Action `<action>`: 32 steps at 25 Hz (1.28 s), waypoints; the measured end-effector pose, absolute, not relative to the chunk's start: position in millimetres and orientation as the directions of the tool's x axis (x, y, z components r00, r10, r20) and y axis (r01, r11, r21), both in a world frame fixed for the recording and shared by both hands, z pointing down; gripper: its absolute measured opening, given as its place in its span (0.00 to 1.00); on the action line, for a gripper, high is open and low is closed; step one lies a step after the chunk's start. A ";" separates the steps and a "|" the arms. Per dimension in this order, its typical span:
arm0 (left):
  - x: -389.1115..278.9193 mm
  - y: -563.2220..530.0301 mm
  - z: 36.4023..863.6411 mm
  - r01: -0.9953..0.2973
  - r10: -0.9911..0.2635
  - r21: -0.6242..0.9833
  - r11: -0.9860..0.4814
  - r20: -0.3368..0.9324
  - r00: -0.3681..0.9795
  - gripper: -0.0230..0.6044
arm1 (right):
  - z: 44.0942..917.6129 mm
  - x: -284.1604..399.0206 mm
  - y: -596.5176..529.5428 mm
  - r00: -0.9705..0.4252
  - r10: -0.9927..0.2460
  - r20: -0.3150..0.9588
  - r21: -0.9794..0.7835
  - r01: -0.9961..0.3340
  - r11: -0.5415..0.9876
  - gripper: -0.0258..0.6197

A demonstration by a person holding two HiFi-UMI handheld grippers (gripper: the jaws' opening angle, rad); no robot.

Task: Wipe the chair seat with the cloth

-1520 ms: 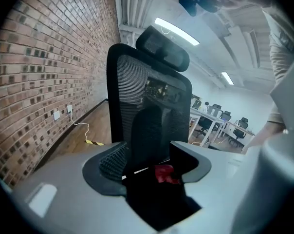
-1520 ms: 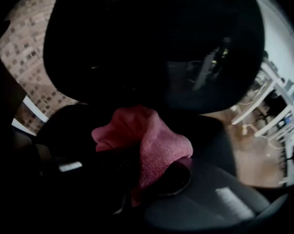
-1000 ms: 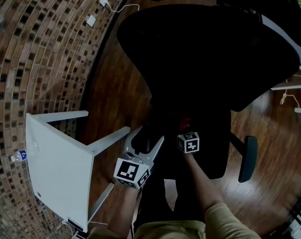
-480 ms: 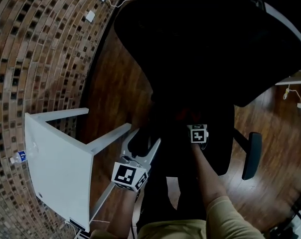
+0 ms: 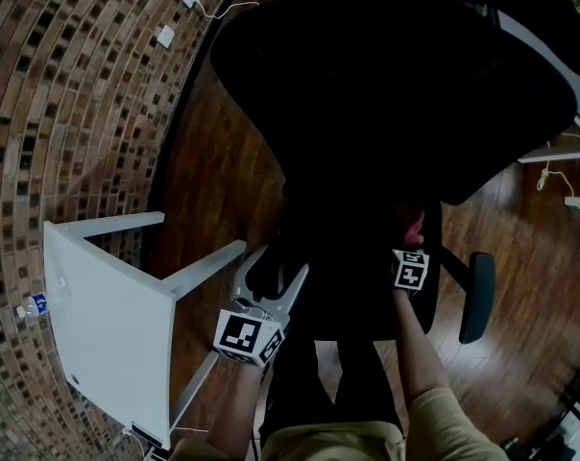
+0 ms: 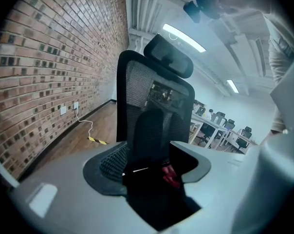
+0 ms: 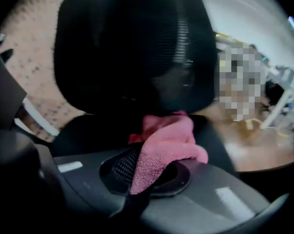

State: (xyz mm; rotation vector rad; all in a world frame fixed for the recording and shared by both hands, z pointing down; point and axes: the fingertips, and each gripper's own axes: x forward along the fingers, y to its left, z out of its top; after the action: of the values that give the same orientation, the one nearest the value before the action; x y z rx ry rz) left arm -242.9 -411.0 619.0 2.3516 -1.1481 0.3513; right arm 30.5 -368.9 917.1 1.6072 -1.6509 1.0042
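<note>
A black office chair fills the head view, its mesh backrest [image 5: 396,84] above the dark seat [image 5: 357,286]. My right gripper [image 5: 413,243] is shut on a pink cloth [image 5: 416,227] at the seat's right side. In the right gripper view the cloth [image 7: 164,150] bunches out between the jaws of that gripper [image 7: 152,174] onto the seat, in front of the backrest [image 7: 137,43]. My left gripper [image 5: 276,275] stands open at the seat's front left corner, with the seat edge [image 6: 152,199] between its jaws. From there the cloth [image 6: 170,175] shows as a small red patch below the backrest [image 6: 154,106].
A white table [image 5: 108,325] stands at the left, close to my left gripper, with a small bottle [image 5: 31,303] beside it. The chair's armrest [image 5: 476,298] juts out at the right. A brick wall [image 5: 69,94] with a cable and sockets [image 5: 165,36] runs along the left over the wooden floor.
My right gripper has slid to the right across the seat with the cloth. The left gripper has stayed at the seat's front left corner.
</note>
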 end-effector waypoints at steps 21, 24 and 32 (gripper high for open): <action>-245.0 -395.9 623.2 -0.801 -0.679 0.298 -0.520 0.424 0.599 0.42 | 916.1 149.7 -301.1 0.266 -0.373 0.889 0.217 -0.962 -0.168 0.06; -244.5 -394.9 622.2 -0.799 -0.682 0.301 -0.521 0.416 0.601 0.42 | 919.5 137.9 -304.5 0.194 -0.373 0.907 0.174 -0.981 -0.087 0.06; -259.9 -393.9 609.6 -0.821 -0.706 0.274 -0.501 0.419 0.570 0.42 | 881.5 -210.4 -330.9 -0.648 -0.413 0.641 -0.525 -0.761 0.381 0.06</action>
State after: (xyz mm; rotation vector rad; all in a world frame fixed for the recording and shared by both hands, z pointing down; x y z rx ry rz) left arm -259.9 -393.9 609.6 2.3627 -1.2289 0.3504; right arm -210.4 -330.9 881.5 1.0157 -2.2399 1.1695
